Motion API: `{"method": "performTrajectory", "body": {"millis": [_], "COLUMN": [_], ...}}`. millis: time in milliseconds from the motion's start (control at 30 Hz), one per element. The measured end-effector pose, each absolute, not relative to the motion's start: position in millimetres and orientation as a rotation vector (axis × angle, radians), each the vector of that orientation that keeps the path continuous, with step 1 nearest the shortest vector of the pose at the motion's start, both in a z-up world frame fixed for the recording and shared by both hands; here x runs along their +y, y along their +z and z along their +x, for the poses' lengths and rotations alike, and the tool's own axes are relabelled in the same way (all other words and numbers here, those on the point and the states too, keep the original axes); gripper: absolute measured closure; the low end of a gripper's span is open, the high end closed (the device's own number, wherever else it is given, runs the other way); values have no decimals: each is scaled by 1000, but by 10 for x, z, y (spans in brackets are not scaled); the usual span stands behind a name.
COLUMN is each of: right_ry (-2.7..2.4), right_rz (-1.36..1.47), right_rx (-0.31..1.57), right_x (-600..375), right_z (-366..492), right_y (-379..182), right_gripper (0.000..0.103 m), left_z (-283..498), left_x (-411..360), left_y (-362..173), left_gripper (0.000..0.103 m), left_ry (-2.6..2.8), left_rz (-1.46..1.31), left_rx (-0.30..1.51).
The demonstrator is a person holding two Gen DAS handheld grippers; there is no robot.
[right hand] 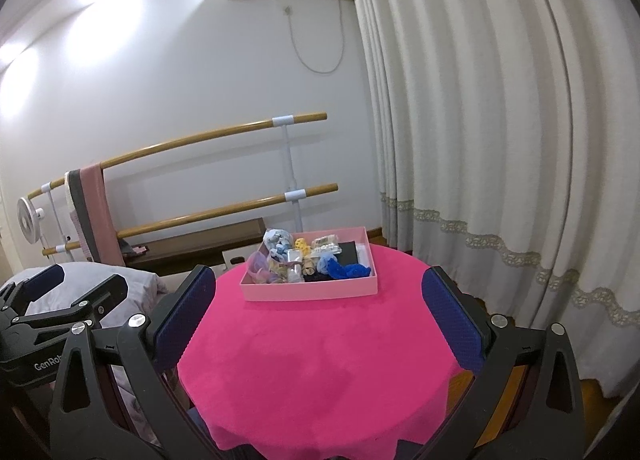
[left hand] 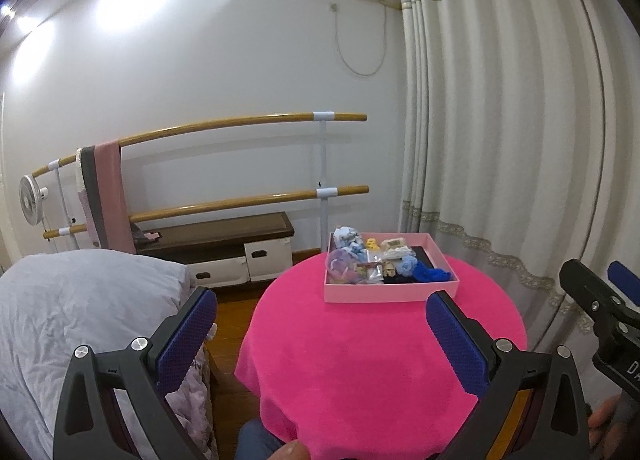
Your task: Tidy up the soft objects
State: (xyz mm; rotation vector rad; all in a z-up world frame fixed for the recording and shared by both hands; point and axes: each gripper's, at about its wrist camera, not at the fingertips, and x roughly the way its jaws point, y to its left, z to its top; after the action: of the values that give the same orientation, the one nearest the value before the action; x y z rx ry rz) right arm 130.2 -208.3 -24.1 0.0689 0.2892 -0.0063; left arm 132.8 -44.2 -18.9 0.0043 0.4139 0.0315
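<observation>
Two grippers are hovering side by side at the near edge of a round table that is wearing a bright pink cloth. The left gripper is holding its blue-padded fingers spread wide with nothing between them, pointing across the table toward the far wall. The right gripper is sitting just to its right, level with it, its jaws likewise parted and gripping nothing; its fingertips are framing the tabletop.

A pink tray is resting at the far side of the table, well apart from both grippers. Soft objects are lying jumbled inside it: pale blue, lilac and yellow bits toward the left, a dark blue bundle at the near right.

To the left, a bed with a grey cover is standing just beside the table. Beyond it, a small fan and a wooden double barre are running along the wall, a pink cloth hanging over the rail. A low bench is sitting under the barre. Curtains are filling the right side.
</observation>
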Motion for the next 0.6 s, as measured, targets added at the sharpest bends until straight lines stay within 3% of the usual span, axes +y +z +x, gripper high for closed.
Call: {"method": "performTrajectory", "body": {"millis": [600], "right_ry": [-13], "right_rz": [64], "right_rx": [288], "right_x": [-2098], "right_z": [1311], "right_y": [-259], "right_gripper": [0], "left_z": [1359], "left_x": [-439], "left_y": [-254], "left_gripper": [0], "left_ry": [10], "left_rz": [1], "left_rx": [426]}}
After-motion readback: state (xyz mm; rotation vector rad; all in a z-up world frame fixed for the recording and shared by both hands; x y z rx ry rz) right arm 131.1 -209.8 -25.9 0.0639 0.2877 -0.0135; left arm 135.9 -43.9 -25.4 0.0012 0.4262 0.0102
